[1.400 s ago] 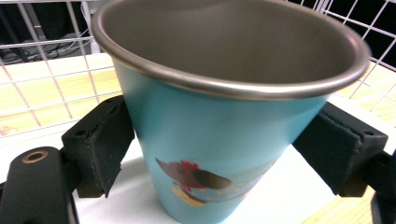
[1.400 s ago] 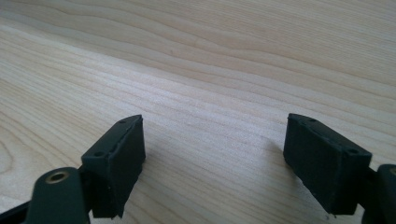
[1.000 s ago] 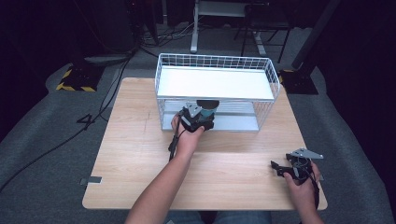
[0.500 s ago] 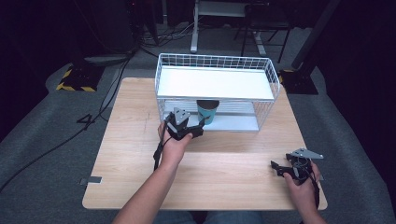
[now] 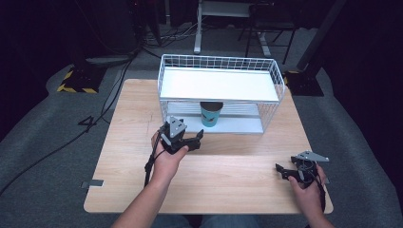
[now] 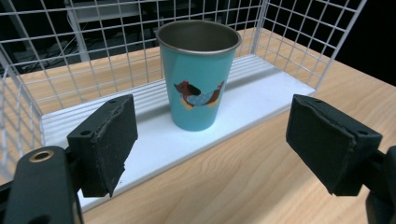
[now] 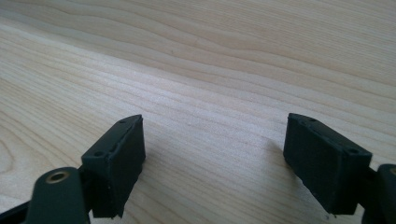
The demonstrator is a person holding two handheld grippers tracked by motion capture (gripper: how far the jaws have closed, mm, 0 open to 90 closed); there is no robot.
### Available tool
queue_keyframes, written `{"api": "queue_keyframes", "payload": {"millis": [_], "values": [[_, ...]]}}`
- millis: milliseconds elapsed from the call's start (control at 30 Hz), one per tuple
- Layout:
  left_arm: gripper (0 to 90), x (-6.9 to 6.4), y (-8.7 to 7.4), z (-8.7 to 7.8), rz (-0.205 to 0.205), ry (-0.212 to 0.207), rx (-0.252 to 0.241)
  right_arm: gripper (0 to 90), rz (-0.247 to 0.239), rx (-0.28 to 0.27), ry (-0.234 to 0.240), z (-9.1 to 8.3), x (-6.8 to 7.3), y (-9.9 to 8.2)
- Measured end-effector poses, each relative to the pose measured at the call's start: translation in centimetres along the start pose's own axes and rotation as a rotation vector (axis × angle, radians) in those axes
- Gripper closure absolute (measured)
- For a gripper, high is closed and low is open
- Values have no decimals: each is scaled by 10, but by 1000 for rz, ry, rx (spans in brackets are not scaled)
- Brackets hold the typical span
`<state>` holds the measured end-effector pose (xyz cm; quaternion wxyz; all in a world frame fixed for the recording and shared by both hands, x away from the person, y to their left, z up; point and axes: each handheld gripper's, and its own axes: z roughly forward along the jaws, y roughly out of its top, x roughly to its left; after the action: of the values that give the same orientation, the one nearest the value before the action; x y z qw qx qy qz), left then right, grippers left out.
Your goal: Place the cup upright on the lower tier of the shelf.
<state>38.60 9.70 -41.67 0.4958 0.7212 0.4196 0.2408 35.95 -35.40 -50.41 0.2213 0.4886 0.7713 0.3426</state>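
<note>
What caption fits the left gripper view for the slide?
Open left tongs facing an upright teal metal cup with a cartoon dog print on the white wire rack's lower shelf.

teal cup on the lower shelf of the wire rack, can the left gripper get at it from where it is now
Probably yes. The left gripper faces the rack's open front, jaws spread wider than the teal cup, which stands upright near the shelf's front edge with nothing between. The upper shelf limits approach from above.
</note>
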Motion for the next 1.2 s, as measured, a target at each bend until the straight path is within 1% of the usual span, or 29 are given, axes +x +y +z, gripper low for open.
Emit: {"api": "queue_keyframes", "payload": {"millis": [100,233,300,333,467,633,700,767,867,1000,1067,1100,1133,1200], "values": [[173,1,-2,-10,-1,-8,-1,211,0,0,0,0,0,0],[176,4,-6,-23,9,-12,14,211,-2,1,0,0,0,0],[179,6,-8,-31,1,-24,20,210,-2,1,0,0,0,0],[179,6,-9,-34,3,-23,26,210,-2,1,0,0,0,0],[183,11,-14,-52,29,-15,51,210,-2,1,1,0,0,0],[184,16,-21,-68,28,-32,81,211,-2,1,0,0,0,0],[183,17,-26,-74,31,-47,109,210,-2,1,0,0,0,0],[180,17,-32,-81,44,-62,127,210,-1,1,0,0,0,0],[180,16,-38,-89,58,-67,142,211,-1,1,0,0,0,0],[182,20,-49,-101,45,-69,138,211,-1,1,0,0,0,0],[183,22,-55,-105,26,-67,140,210,-1,1,0,0,0,0],[184,24,-58,-106,20,-65,152,211,-1,1,0,0,0,0],[189,27,-61,-107,23,-66,167,210,-2,1,0,0,0,0],[189,32,-67,-110,13,-61,180,211,-1,2,1,0,0,0]]}}
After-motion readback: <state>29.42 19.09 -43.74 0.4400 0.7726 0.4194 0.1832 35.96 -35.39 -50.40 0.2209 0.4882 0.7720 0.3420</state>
